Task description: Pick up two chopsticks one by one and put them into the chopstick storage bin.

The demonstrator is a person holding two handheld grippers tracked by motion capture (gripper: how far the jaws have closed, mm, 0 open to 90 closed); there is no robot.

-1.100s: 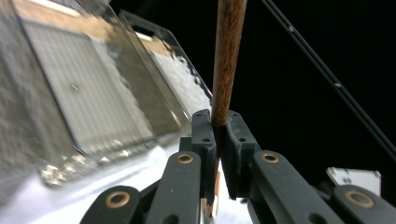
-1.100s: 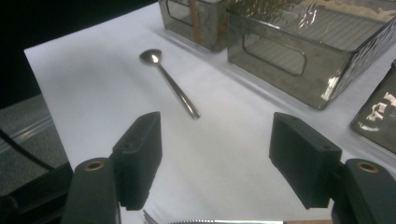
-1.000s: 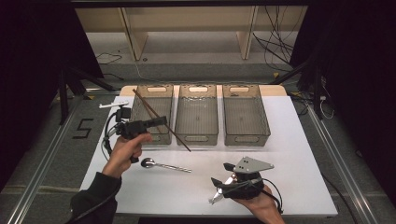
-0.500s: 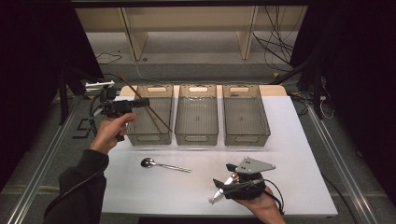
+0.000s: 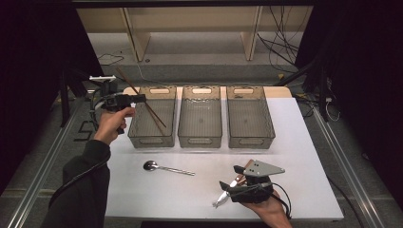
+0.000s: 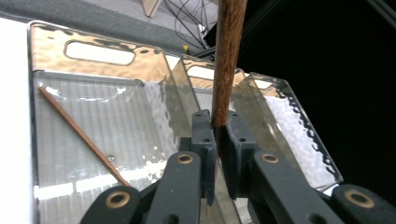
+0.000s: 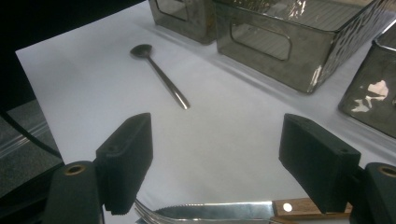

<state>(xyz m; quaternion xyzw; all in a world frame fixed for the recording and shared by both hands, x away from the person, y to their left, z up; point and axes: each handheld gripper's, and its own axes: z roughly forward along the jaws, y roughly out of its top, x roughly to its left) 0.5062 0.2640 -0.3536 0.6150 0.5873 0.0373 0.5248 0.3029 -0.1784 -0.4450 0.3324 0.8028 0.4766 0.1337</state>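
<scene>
My left gripper [image 5: 142, 98] [image 6: 215, 123] is shut on a brown wooden chopstick [image 5: 126, 80] [image 6: 228, 56], raised beside the far left corner of the left bin [image 5: 151, 140]. A second chopstick [image 6: 79, 130] lies slanted inside that bin. Near the table's front edge my right gripper [image 5: 229, 176] [image 7: 215, 158] stands open; its jaws have just been opening. A wood-handled knife [image 7: 224, 211] [image 5: 244, 171] and a fork [image 7: 145, 215] lie on the table under and between its pads, untouched. A metal spoon [image 5: 167, 167] [image 7: 161, 77] lies on the white table, left of the right gripper.
Three smoked clear bins stand in a row at the back of the white table [image 5: 294, 156]: the left one, a middle bin [image 5: 200, 140] and a right bin [image 5: 252, 140]. Cables [image 5: 285, 47] and wooden shelf legs [image 5: 135, 38] lie beyond the table's far edge.
My left hand has carried the chopstick up and to the left, from over the left bin's front to its far left corner. The right hand has stayed in place.
</scene>
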